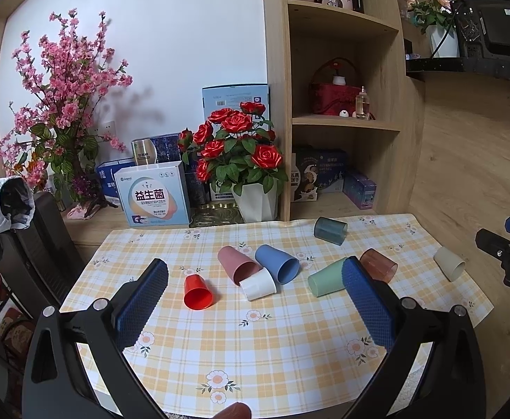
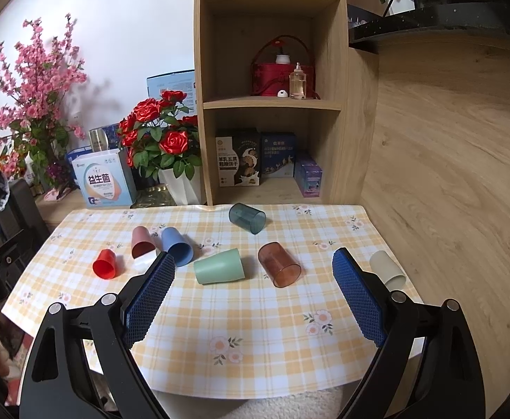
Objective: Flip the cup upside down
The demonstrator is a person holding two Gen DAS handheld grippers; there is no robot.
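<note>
Fingers of left gripper (image 1: 255, 288) and right gripper (image 2: 253, 279) both spread wide, empty. Mint-green plastic cup (image 2: 219, 266) lies sideways on the checked surface (image 2: 272, 331), axis crosswise, nearer the right.

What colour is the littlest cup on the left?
Red. It lies on its side, clearest in the left wrist view.

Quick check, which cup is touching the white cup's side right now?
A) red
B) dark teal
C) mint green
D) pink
D: in the left wrist view the pink cup lies on its side with its open rim against the white cup; red, mint green and dark teal cups all lie apart from it.
</note>
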